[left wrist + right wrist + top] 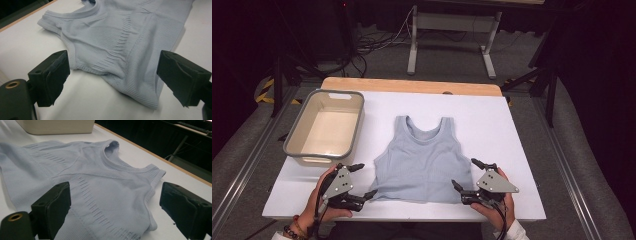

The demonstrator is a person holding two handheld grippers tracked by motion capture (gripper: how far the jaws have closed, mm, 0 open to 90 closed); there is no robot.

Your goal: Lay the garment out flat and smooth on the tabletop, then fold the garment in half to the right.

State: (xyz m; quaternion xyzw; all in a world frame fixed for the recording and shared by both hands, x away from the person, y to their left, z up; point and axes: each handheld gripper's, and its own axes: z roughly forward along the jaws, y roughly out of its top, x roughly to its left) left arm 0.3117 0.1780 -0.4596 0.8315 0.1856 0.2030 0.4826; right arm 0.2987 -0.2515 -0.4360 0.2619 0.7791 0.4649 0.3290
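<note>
The pale blue tank top (424, 162) lies flat on the white surface (522, 135), neckline away from the person, hem nearest. The left tool (360, 181) flanks its lower left corner, the right tool (468, 175) its lower right; both gape wide, holding nothing, about equally near, each facing inward toward the cloth.

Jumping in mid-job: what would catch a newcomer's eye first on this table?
A pale blue tank top lies flat, neck away from the person, in the middle of the white table. The left gripper and right gripper, jaws open, flank its bottom corners. A beige bin sits at the far left.
</note>
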